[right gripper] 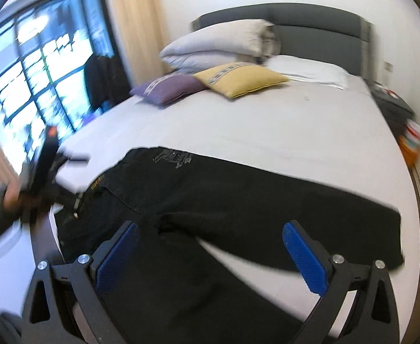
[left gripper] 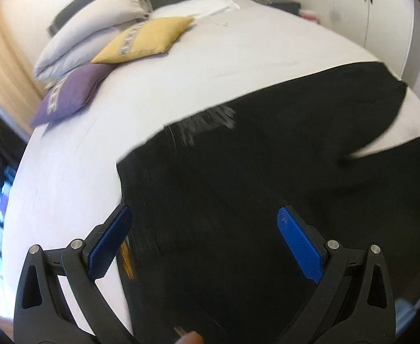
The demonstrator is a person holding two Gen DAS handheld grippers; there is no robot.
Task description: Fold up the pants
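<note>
Black pants (right gripper: pixel 210 200) lie spread flat on the white bed (right gripper: pixel 267 120), waist to the left, legs splayed apart to the right. A grey print marks the upper hip (right gripper: pixel 172 157). In the left wrist view the pants (left gripper: pixel 267 172) fill the lower right, waist edge near the left finger. My left gripper (left gripper: pixel 204 218) is open and empty, just above the waistband; it also shows in the right wrist view (right gripper: pixel 52 172), at the waist. My right gripper (right gripper: pixel 210 235) is open and empty above the crotch and the nearer leg.
A yellow cushion (right gripper: pixel 238 80), a purple cushion (right gripper: pixel 172 87) and stacked pale pillows (right gripper: pixel 215 46) sit at the bed's head by a grey headboard (right gripper: pixel 310 28). A window (right gripper: pixel 37 71) is at left. A dark nightstand (right gripper: pixel 393 106) stands at right.
</note>
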